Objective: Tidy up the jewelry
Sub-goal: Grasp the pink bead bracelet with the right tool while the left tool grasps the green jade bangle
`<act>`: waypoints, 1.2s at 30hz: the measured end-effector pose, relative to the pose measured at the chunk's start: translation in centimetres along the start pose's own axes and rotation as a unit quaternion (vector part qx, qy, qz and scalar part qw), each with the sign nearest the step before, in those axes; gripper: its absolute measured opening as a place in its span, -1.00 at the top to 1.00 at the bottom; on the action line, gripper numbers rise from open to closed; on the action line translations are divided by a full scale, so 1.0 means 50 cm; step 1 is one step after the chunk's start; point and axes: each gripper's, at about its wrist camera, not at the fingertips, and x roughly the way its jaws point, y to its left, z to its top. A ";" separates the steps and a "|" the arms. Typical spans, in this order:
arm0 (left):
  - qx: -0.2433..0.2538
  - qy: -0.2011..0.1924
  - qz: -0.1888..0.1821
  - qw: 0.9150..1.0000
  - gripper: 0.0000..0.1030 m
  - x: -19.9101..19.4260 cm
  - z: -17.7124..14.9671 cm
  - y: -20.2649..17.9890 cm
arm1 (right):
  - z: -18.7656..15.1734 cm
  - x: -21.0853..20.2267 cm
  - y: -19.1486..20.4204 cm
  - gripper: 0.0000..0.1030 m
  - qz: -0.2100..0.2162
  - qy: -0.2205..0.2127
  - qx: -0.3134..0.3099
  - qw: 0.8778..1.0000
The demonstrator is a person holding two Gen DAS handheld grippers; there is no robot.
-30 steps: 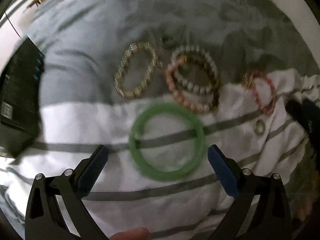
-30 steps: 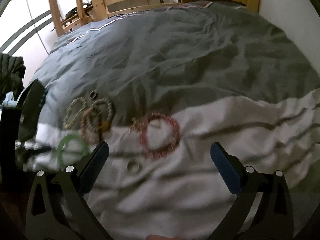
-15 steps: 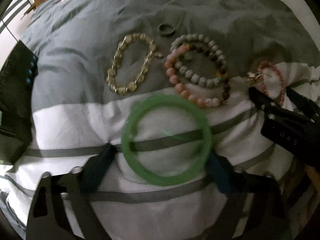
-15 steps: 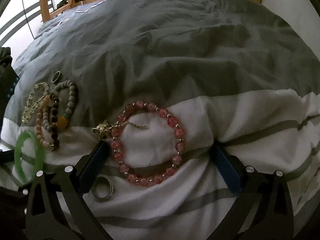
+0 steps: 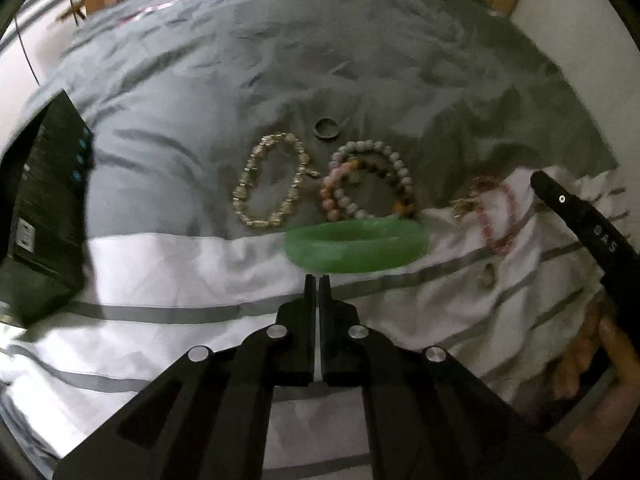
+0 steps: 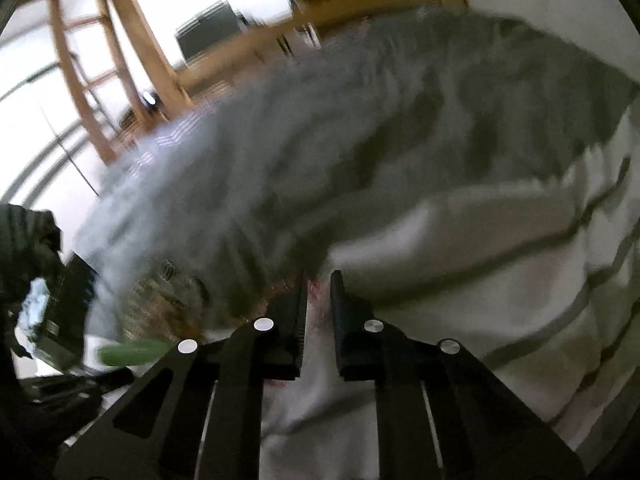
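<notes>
On the grey and white striped bedcover [image 5: 160, 272], the jaws of my left gripper [image 5: 317, 278] are closing and its pads look pressed together with nothing between them. The green bangle [image 5: 356, 246] is blurred and tipped on edge just beyond the tips, and it shows as a green sliver [image 6: 132, 352] in the right wrist view. My right gripper [image 6: 319, 282] is closing too, down to a narrow gap with the pink bead bracelet [image 6: 318, 287] in it. In the left wrist view that bracelet [image 5: 500, 216] lies beside the right gripper's black finger [image 5: 560, 200].
Beyond the bangle lie a pale crystal bracelet [image 5: 272, 184], overlapping beaded bracelets [image 5: 368, 176] and a dark ring [image 5: 326, 128]. A second ring [image 5: 486, 276] sits on the white stripe. A black box [image 5: 48, 200] stands at the left. A person's hand [image 5: 580, 360] is at the lower right.
Both grippers went from wide open to closed. The left one rose, and the bangle went from lying flat to tipped on edge. The right one swung and rolled, with the pink bracelet now between its fingers.
</notes>
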 end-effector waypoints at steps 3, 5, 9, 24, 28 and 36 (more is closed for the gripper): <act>0.008 0.003 0.001 1.000 0.99 0.009 -0.001 0.005 | 0.006 -0.036 0.023 0.76 0.027 -0.050 -0.016 0.998; 0.010 0.005 0.003 1.000 0.99 0.023 0.000 0.024 | 0.007 -0.034 0.030 0.76 0.020 -0.051 -0.023 0.998; -0.001 0.013 -0.002 1.000 0.99 0.029 0.000 0.034 | 0.009 -0.008 0.023 0.76 0.031 -0.023 -0.007 0.999; 0.051 -0.050 0.040 0.997 -0.81 0.015 -0.010 -0.034 | -0.050 0.108 0.048 0.42 -0.066 0.092 -0.090 0.990; 0.103 -0.009 0.078 0.992 0.27 0.074 -0.013 -0.074 | -0.024 0.096 0.021 0.81 -0.066 0.077 -0.054 0.993; 0.034 -0.003 0.021 0.999 0.85 0.060 0.009 -0.025 | 0.007 0.029 -0.005 0.84 -0.037 -0.003 -0.024 0.999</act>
